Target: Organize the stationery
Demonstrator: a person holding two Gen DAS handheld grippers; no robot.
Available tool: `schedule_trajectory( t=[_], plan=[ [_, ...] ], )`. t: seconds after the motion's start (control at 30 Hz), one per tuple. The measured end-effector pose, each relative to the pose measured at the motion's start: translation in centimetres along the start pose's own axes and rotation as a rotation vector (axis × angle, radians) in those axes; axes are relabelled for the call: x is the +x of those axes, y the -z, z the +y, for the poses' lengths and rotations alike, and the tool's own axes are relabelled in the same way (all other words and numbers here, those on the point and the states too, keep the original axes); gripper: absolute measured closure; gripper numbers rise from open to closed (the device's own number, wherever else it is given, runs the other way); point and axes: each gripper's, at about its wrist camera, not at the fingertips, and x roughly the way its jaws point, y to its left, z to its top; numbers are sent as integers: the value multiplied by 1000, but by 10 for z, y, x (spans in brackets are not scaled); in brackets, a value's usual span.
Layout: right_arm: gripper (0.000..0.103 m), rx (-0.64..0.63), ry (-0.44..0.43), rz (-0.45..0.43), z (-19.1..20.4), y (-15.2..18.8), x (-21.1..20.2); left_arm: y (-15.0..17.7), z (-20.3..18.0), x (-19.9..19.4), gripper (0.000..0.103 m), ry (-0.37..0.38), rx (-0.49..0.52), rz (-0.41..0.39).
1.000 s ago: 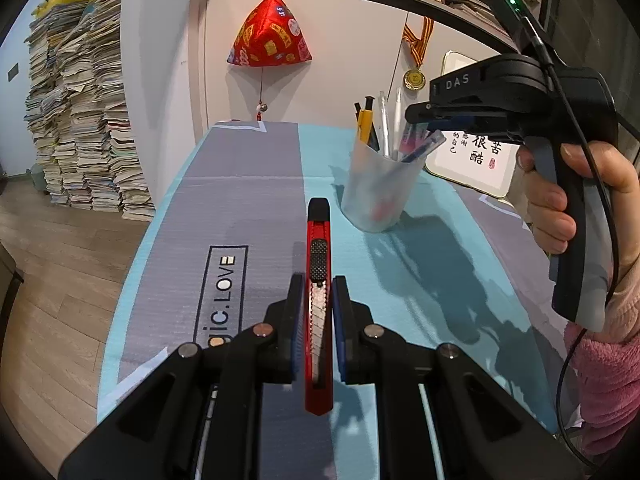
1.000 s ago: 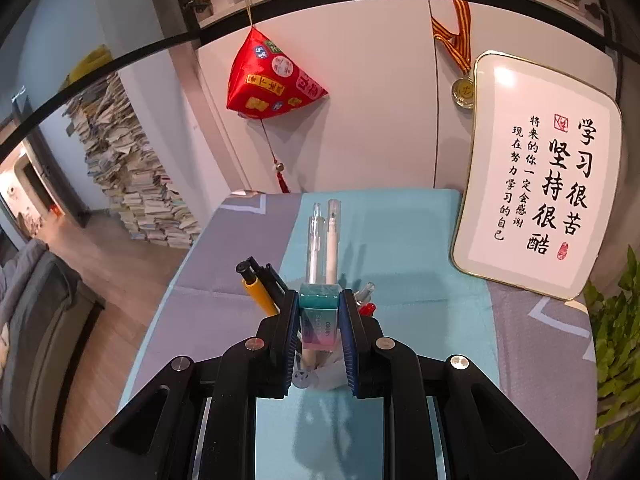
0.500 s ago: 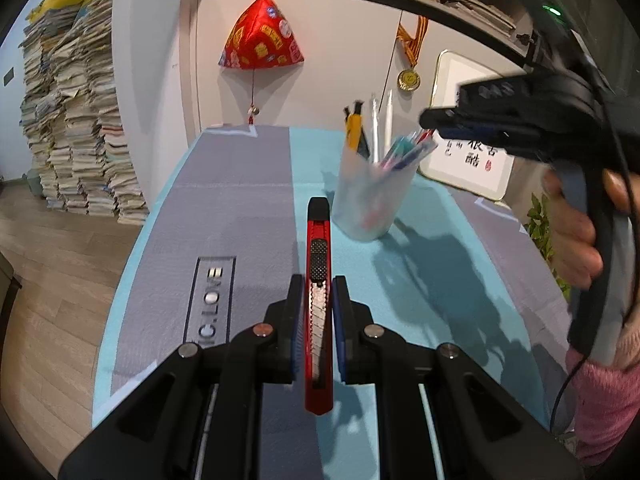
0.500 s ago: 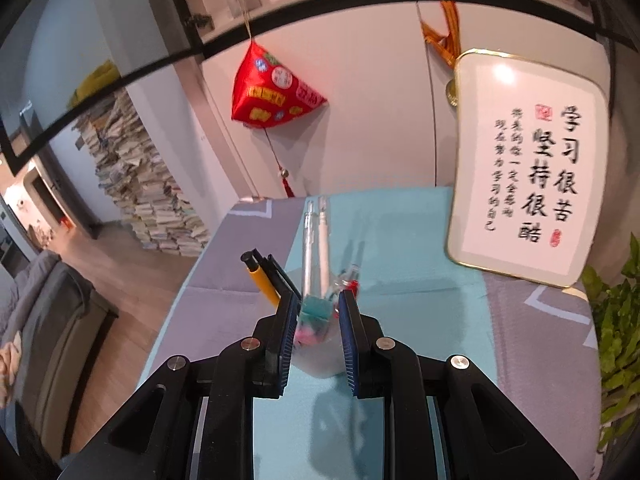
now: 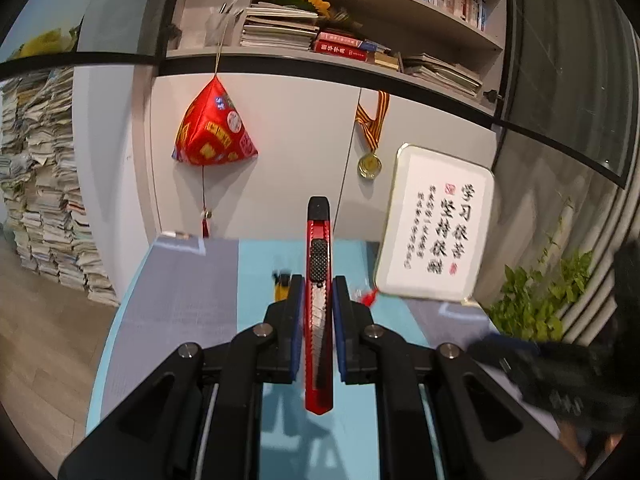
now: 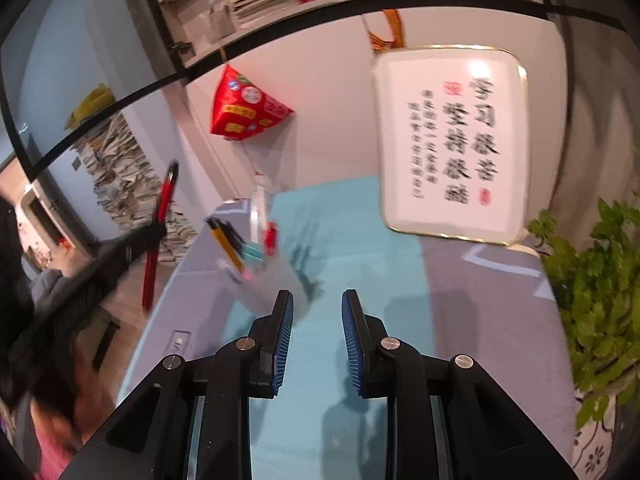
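Note:
My left gripper [image 5: 319, 292] is shut on a red utility knife [image 5: 319, 248] that points forward, held above the table. Just behind its fingers only a yellow pen top [image 5: 282, 280] and a red pen tip [image 5: 370, 298] peek out. In the right wrist view the translucent pen cup [image 6: 276, 284] stands left of centre with several pens and a teal eraser [image 6: 252, 255] in it. My right gripper [image 6: 317, 308] is beside the cup, its jaws opening with nothing between them. At the left of that view the knife [image 6: 158, 236] hangs over the table edge.
A framed calligraphy board [image 6: 452, 140] leans against the back wall. A potted plant [image 6: 592, 280] stands at the right edge. A red ornament [image 5: 214, 128] and a medal [image 5: 369, 166] hang on the wall. The table carries a grey and teal cloth [image 6: 360, 240]. Paper stacks [image 5: 40, 200] rise on the left.
The right gripper let go of the eraser, which now lies in the cup, and drew back to the right. The left gripper rose and moved toward the cup with the knife.

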Motion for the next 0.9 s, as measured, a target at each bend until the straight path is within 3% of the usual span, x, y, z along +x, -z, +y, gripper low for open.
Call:
schedule_trajectory(
  t=[0.23, 0.37, 0.67, 0.9],
  plan=[
    [78, 112, 109, 132, -57, 33, 13, -10, 7, 32, 91, -14, -46, 28],
    [78, 162, 121, 171, -74, 43, 20, -6, 5, 40, 91, -28, -46, 26],
    [78, 138, 78, 172, -63, 46, 23, 0, -1, 52, 91, -67, -13, -53],
    [78, 147, 68, 170, -63, 46, 22, 11, 1, 54, 91, -76, 11, -57]
  ],
)
